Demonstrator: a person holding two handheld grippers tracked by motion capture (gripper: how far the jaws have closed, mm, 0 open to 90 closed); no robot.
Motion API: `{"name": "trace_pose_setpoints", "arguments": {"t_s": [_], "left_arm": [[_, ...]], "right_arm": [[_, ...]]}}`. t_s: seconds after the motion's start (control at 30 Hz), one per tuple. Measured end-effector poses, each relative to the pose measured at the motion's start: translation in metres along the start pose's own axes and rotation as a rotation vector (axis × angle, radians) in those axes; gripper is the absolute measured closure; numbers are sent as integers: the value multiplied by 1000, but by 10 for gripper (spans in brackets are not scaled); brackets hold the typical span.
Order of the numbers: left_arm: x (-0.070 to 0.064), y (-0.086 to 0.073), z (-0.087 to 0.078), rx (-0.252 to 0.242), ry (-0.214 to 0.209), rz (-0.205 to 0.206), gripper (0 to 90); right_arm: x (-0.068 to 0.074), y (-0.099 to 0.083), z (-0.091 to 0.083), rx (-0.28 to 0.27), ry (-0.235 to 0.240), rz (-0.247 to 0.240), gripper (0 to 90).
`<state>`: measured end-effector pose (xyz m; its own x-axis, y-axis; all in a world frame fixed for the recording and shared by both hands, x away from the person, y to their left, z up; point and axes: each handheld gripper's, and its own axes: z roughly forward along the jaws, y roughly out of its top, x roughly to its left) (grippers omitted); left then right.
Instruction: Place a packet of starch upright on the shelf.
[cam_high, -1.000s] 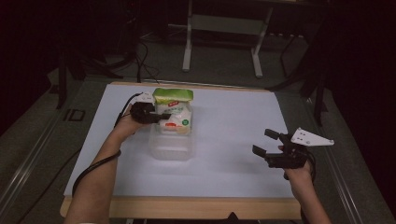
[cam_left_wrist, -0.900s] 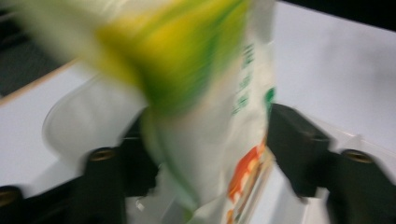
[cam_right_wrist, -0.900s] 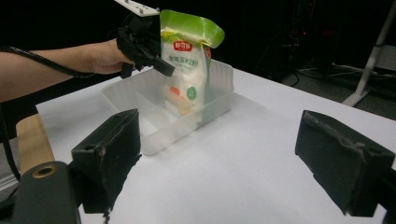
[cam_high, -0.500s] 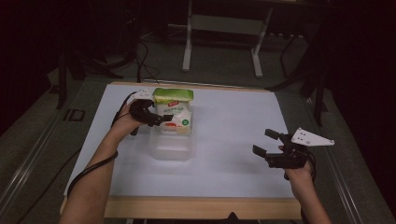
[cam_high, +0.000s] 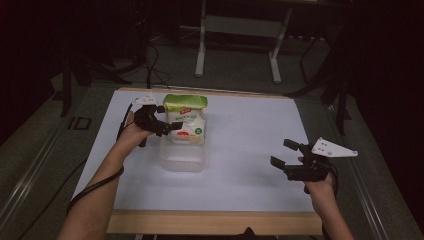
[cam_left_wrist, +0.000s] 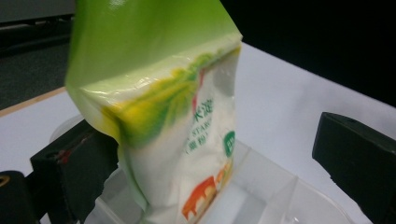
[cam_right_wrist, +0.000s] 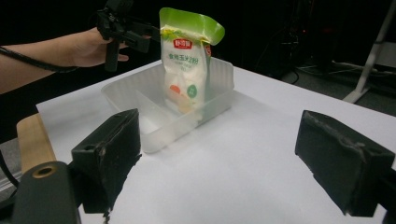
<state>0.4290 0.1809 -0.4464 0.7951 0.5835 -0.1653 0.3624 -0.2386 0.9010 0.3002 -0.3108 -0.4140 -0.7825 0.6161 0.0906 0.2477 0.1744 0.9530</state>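
Since a second earlier, the left gripper (cam_high: 167, 127) had let go of the pouch and drawn slightly back toward the left edge of the bench; the right gripper had not shifted.

The bench (cam_high: 250, 120) was covered by a white sheet, with a bare wooden strip along its near edge. A clear plastic tub (cam_high: 182, 155) sat left of centre on the sheet, nearer the far edge than the near one. Standing upright in the far end of the tub was a white pouch with a green top (cam_high: 187, 120), its printed face turned toward the person.

The left gripper was at the pouch's left side with its jaws spread; in the left gripper view the pouch (cam_left_wrist: 173, 116) stood between the two black jaws, close against the left one and well clear of the right.

The right gripper (cam_high: 283, 154) hung over the sheet near the right edge, well apart from the tub, jaws wide apart and holding nothing. Its own view looked across the sheet at the tub (cam_right_wrist: 154, 116) and pouch (cam_right_wrist: 184, 60).
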Motion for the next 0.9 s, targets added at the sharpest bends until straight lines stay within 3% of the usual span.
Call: {"name": "trace_pose_setpoints", "arguments": {"t_s": [0.13,0.23,0.53,0.67,0.9], "left_arm": [[-4,-2,-8,-13,20,-9,17],[-5,-4,-16,-39,3,-41,17],[-24,-15,-32,-31,21,-12,17],[-34,-20,-40,-49,1,-8,18],[-55,-27,-51,-33,-33,3,18]], "right_arm": [[1,-1,-1,1,0,-2,143],[1,-1,-1,3,-1,-4,143],[2,-4,0,14,1,0,143],[2,-5,0,20,1,0,143],[4,-7,-1,28,4,-2,143]]}}
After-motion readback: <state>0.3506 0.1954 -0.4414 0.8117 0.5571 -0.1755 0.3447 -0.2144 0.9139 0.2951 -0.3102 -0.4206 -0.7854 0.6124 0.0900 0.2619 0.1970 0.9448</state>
